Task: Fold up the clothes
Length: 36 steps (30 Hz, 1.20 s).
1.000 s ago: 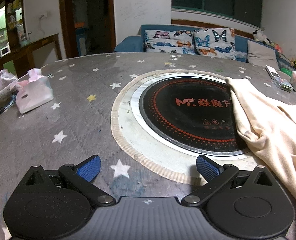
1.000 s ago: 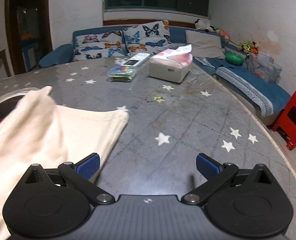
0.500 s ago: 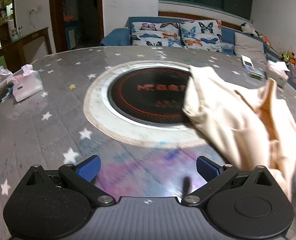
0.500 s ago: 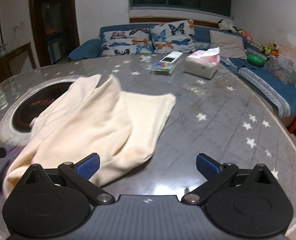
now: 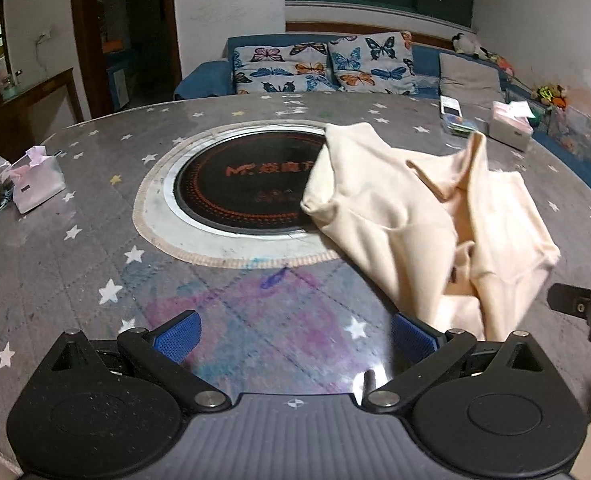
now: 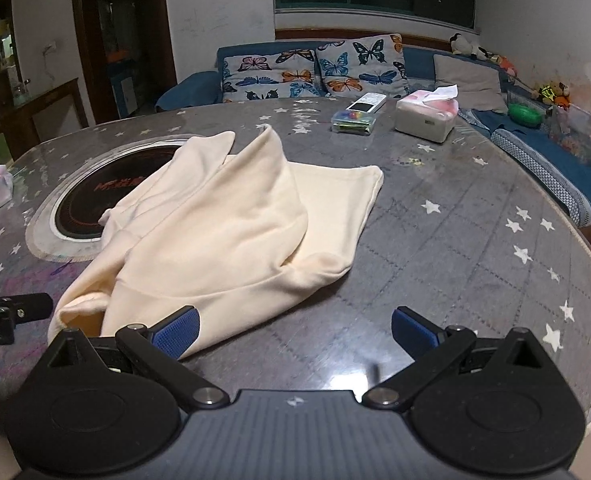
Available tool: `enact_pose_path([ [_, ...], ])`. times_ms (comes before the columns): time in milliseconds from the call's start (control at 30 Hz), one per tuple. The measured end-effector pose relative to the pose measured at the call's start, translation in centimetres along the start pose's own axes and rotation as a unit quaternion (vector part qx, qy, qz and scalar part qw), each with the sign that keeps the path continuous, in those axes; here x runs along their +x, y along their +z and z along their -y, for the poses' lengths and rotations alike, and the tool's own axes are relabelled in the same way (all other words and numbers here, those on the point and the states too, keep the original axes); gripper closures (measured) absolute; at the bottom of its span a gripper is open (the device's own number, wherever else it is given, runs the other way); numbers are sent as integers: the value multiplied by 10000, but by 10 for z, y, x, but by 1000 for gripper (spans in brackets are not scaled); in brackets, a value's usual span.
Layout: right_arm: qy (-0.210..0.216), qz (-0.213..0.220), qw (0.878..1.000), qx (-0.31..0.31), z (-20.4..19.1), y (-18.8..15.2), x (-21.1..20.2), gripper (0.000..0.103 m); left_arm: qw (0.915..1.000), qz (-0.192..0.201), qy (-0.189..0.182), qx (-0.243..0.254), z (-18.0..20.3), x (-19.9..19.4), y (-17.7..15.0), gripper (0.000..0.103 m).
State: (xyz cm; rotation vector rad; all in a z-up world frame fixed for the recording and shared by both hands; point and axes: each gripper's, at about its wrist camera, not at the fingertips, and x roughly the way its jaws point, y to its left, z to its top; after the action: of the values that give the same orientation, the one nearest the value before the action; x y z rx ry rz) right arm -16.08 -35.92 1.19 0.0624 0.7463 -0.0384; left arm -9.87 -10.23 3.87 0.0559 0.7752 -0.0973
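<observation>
A cream garment (image 5: 427, 216) lies crumpled on the round star-patterned table (image 5: 75, 264), its far corner over the black hotplate (image 5: 247, 184). In the right wrist view the cream garment (image 6: 223, 232) spreads from the hotplate (image 6: 95, 200) toward the near table edge. My left gripper (image 5: 295, 336) is open above bare tabletop, the cloth's near hem just beside its right finger. My right gripper (image 6: 295, 332) is open, its left finger over the garment's near edge. Each gripper's tip shows at the side of the other's view. Nothing is held.
A pink tissue pack (image 5: 37, 178) and a bag sit at the table's left. A tissue box (image 6: 425, 118), a remote (image 6: 367, 103) and a small clear box (image 6: 353, 122) lie at the far right. A blue sofa with butterfly pillows (image 5: 323, 66) stands behind.
Both grippers have pulled back toward the near table edge and risen, so more of the garment and table shows. The garment lies crumpled where it was dropped. Both stay open.
</observation>
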Motion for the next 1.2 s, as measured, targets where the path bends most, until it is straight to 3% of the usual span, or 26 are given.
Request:
enact_pose_path([
  [1200, 45, 99, 9999, -17, -14, -14, -20, 0, 9991, -45, 29, 413, 21, -17, -16, 0],
])
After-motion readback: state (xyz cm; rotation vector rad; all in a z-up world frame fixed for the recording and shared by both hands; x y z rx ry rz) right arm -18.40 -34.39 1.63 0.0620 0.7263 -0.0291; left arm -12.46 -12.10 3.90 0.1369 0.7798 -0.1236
